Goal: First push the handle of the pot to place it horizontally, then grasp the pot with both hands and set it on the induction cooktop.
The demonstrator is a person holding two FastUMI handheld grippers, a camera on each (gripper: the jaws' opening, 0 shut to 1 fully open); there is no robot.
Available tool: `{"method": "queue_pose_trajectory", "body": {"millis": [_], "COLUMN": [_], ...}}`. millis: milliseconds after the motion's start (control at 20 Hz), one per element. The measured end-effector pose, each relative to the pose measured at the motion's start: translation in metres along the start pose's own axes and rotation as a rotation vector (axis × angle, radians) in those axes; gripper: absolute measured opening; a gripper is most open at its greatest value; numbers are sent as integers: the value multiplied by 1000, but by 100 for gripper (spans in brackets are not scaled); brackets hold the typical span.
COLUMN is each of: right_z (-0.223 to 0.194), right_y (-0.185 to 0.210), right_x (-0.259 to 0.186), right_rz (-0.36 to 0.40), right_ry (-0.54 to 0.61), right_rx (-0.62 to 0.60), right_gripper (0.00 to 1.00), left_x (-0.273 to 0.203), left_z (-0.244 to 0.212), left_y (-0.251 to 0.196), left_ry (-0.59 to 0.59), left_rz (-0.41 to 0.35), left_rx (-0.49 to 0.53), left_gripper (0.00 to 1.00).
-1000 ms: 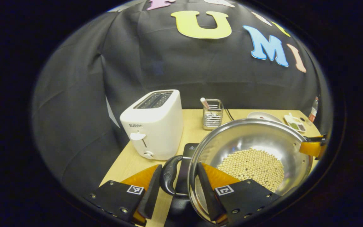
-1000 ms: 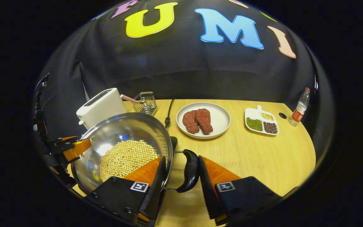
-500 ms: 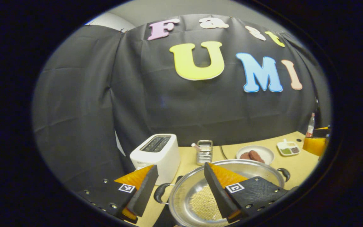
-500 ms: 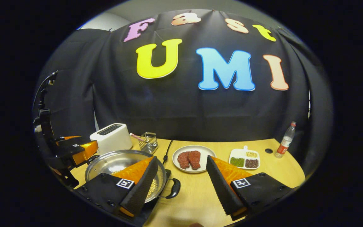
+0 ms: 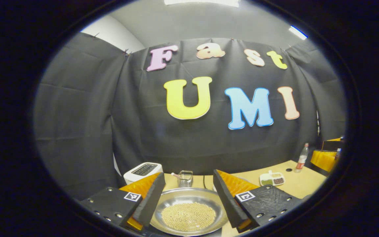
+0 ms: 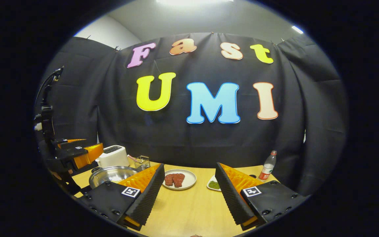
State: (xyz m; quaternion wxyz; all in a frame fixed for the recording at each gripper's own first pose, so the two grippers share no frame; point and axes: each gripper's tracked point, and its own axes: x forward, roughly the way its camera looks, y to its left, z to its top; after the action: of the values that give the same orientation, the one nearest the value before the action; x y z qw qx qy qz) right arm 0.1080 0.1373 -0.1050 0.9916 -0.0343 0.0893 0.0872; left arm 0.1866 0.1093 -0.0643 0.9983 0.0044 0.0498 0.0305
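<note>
Both tongs, left [image 5: 187, 194] and right [image 6: 189, 194], stand apart, holding nothing, above the wooden table [image 6: 189, 210]; the round steel pot of beans [image 5: 189, 214] rests below.

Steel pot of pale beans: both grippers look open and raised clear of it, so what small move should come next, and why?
Probably none beyond easing away: the steel pot of pale beans sits level, untouched, and left gripper and right gripper hang open above the wooden table.

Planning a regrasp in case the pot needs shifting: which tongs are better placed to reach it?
Left, probably: its open tongs frame the pot; the right tongs frame bare table.
</note>
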Motion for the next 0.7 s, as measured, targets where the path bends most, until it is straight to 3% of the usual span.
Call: {"method": "queue_pose_trajectory", "body": {"millis": [150, 350, 400, 450, 700], "right_z": [12, 23, 25, 27, 38], "right_y": [-31, -64, -70, -75, -95], "right_x": [-39, -80, -90, -99, -138], "right_rz": [-10, -8, -5, -3, -45], "right_ry": [-42, -59, -58, -59, -91], "right_rx": [-5, 24, 36, 50, 68], "right_gripper": [93, 97, 93, 97, 97], "left_x": [-39, -90, -102, -113, -158], "left_z": [25, 44, 49, 54, 79], "left_y": [-26, -51, -56, -62, -75], "left_ry": [-48, -74, -82, -91, -147], "left_rz": [4, 19, 18, 16, -5], "left_rx": [-4, 12, 15, 24, 47], "left_gripper": [86, 86, 86, 86, 86]}}
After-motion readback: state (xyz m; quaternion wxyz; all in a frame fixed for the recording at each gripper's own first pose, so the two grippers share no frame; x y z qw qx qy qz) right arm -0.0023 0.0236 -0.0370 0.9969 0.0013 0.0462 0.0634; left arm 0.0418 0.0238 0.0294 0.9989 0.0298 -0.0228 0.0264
